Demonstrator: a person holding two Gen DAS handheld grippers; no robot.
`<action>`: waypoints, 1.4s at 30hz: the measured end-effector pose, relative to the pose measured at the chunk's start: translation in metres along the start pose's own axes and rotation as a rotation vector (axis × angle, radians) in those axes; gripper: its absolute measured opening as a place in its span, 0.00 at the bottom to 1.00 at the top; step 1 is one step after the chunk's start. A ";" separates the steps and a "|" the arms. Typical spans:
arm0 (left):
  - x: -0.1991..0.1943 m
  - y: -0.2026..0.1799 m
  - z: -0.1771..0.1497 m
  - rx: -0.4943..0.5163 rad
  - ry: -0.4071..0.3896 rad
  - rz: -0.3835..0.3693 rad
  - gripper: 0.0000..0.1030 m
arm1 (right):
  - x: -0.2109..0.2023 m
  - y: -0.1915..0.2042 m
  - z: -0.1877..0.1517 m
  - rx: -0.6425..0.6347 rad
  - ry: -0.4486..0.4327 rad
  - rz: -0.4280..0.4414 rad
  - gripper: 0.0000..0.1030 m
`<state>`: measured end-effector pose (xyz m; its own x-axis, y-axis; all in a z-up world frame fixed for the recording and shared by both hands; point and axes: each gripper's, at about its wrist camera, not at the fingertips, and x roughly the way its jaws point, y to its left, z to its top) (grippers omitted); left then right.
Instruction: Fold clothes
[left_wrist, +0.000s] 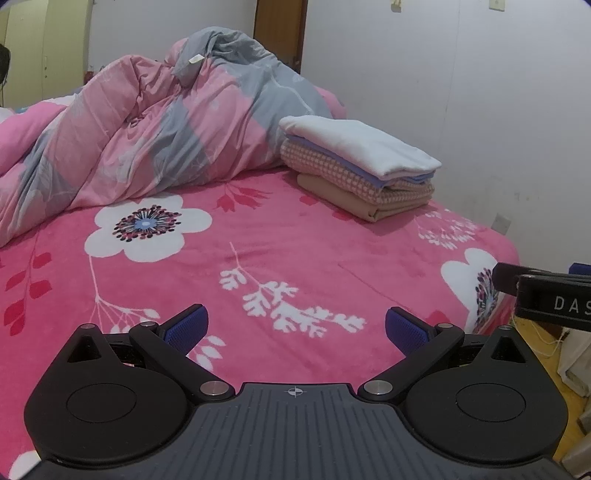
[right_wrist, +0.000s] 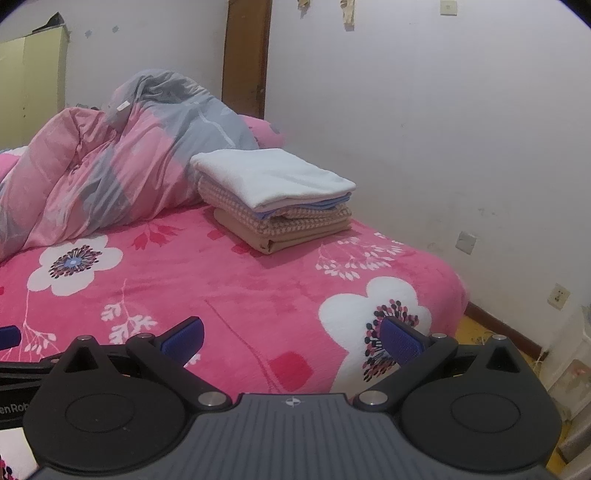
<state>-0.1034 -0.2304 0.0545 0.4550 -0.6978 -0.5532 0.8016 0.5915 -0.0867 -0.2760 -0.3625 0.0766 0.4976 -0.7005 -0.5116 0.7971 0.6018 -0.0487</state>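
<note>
A stack of folded clothes (left_wrist: 360, 166) (right_wrist: 275, 195) rests on the far right side of the pink flowered bed sheet (left_wrist: 258, 258) (right_wrist: 229, 295): a white piece on top, then a blue one, a pink checked one and a tan one at the bottom. My left gripper (left_wrist: 295, 326) hovers open over the near part of the bed, nothing between its blue pads (left_wrist: 186, 328). My right gripper (right_wrist: 291, 338) is open too, above the bed's near right corner, holding nothing. Its side shows at the right edge of the left wrist view as the right gripper (left_wrist: 546, 295).
A crumpled pink and grey quilt (left_wrist: 147, 129) (right_wrist: 110, 170) is heaped at the back left of the bed. A white wall (left_wrist: 461, 92) (right_wrist: 424, 129) runs along the right, with a wooden door frame (right_wrist: 245, 55) behind. Yellow floor (right_wrist: 491, 336) lies beyond the bed's right corner.
</note>
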 end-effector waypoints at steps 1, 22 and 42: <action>0.000 0.000 0.000 0.001 0.000 -0.001 1.00 | 0.000 -0.001 0.000 0.002 -0.001 -0.002 1.00; 0.001 0.000 0.001 0.002 0.004 0.008 1.00 | 0.001 -0.003 0.000 0.012 0.001 -0.020 1.00; 0.001 -0.001 0.001 0.002 0.000 0.015 1.00 | 0.001 -0.002 -0.001 0.011 0.001 -0.027 1.00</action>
<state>-0.1030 -0.2318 0.0545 0.4670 -0.6888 -0.5546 0.7956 0.6010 -0.0765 -0.2778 -0.3642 0.0758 0.4752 -0.7162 -0.5111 0.8143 0.5781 -0.0529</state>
